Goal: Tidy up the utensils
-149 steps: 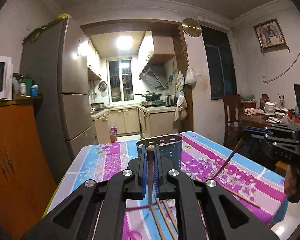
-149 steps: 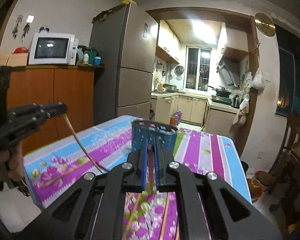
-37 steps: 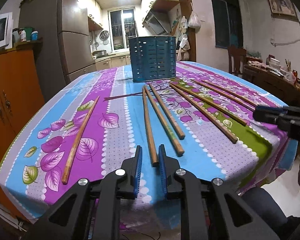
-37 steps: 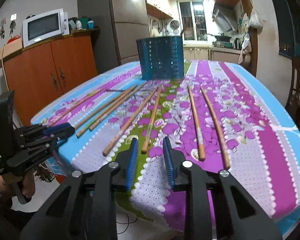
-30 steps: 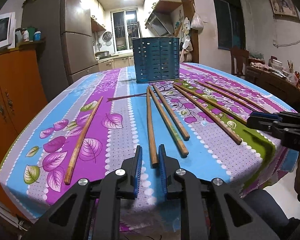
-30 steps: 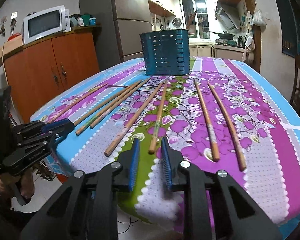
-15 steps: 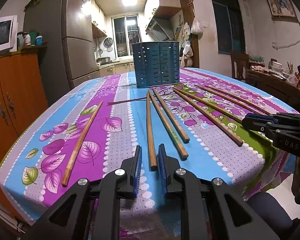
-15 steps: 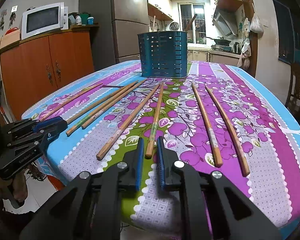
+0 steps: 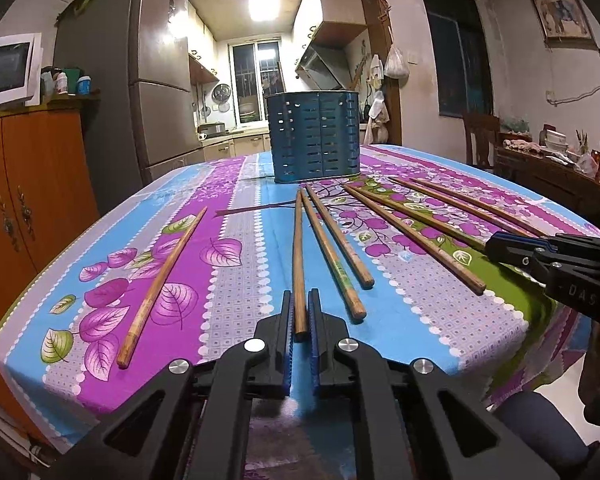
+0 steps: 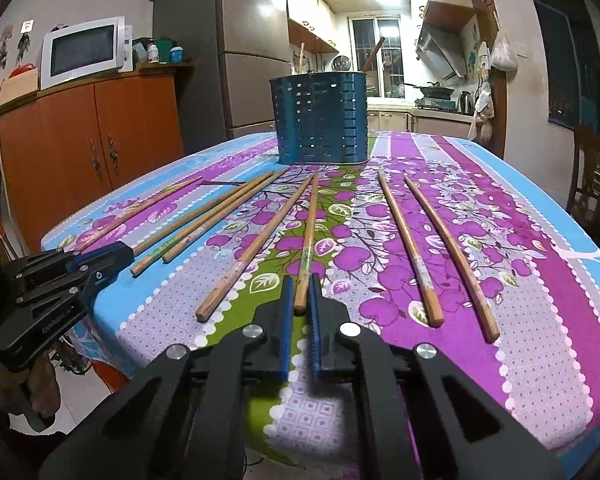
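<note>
**A:** Chopsticks first, left to right: where do they lie?

**B:** 1 long brown wooden chopstick [image 9: 162, 282] lies alone at the left of the floral purple-and-blue tabletop [image 9: 240, 280]. The rest fan out toward the blue perforated metal utensil holder [image 9: 315, 137] standing at the far end.

**A:** And the left tool [image 9: 299, 322]?

**B:** Its blue pads sit close on either side of the near end of a dark wooden chopstick [image 9: 298, 256], which lies flat. Whether they pinch it yet, I cannot tell.

**A:** The right tool [image 10: 301, 307]?

**B:** Same posture: pads narrowly apart around the near end of a green-banded wooden chopstick [image 10: 307, 246], also flat on the cloth. Contact is unclear.

**A:** So which step is this?

**B:** Grasping, I judge, 1 stick per tool. Next each should clamp firmly, lift, tilt its stick upright and lower it into the holder.
</note>
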A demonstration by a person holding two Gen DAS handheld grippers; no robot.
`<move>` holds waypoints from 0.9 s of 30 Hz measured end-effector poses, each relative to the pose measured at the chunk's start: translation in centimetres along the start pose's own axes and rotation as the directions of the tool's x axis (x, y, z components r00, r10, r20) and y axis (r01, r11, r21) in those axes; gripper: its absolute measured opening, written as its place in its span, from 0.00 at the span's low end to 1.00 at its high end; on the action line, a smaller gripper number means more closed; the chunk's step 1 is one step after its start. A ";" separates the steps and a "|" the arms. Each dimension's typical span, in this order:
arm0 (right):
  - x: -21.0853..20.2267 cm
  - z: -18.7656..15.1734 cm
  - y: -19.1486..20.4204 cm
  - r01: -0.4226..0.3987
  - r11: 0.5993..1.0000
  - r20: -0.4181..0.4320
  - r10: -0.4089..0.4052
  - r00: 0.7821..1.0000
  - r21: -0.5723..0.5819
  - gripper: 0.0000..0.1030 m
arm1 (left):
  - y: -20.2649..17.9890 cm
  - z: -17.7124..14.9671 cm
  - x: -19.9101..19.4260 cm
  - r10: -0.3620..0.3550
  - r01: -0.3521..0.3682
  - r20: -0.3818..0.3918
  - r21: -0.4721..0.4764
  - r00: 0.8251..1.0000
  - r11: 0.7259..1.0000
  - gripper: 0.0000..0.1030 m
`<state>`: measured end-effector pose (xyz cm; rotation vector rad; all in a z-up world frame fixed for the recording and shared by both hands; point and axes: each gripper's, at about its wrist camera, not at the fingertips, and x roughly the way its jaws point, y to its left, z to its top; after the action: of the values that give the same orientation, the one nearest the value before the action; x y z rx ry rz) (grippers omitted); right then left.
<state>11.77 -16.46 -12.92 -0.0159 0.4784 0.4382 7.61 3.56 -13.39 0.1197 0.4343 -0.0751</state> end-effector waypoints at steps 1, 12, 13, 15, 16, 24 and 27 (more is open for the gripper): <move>-0.3 0.2 0.0 0.003 1.000 0.006 -0.003 1.000 0.000 0.05 | 0.1 0.1 -0.1 0.000 0.000 0.001 -0.002 1.000 1.000 0.08; -5.1 5.6 0.0 0.035 0.996 0.142 -0.023 0.990 -0.082 0.05 | 0.8 5.9 -5.1 -0.012 0.012 0.186 -0.001 0.982 1.000 0.07; -5.4 6.3 0.0 0.035 0.995 0.154 -0.021 0.988 -0.093 0.05 | 0.7 6.9 -5.6 -0.014 0.012 0.215 0.009 0.977 1.000 0.07; -5.9 7.9 0.0 0.037 0.992 0.181 -0.015 0.983 -0.118 0.05 | 0.8 8.5 -6.0 -0.020 0.016 0.256 0.019 0.967 1.000 0.07; -6.0 8.8 0.0 0.031 0.992 0.187 -0.008 0.982 -0.125 0.05 | 0.9 9.7 -6.2 -0.024 0.020 0.282 0.019 0.959 1.000 0.07; -4.3 15.1 -1.0 -0.004 0.987 0.179 0.034 0.983 -0.162 0.05 | 0.8 16.9 -4.7 -0.063 0.050 0.340 0.047 0.938 0.998 0.07; -3.5 17.4 -1.5 -0.024 0.987 0.162 0.050 0.985 -0.160 0.05 | 0.8 18.9 -3.4 -0.068 0.053 0.330 0.054 0.942 0.997 0.07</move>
<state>17.31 -17.19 3.99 -0.1225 0.2794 0.5089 12.48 2.03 5.12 0.1342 0.0988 -0.1629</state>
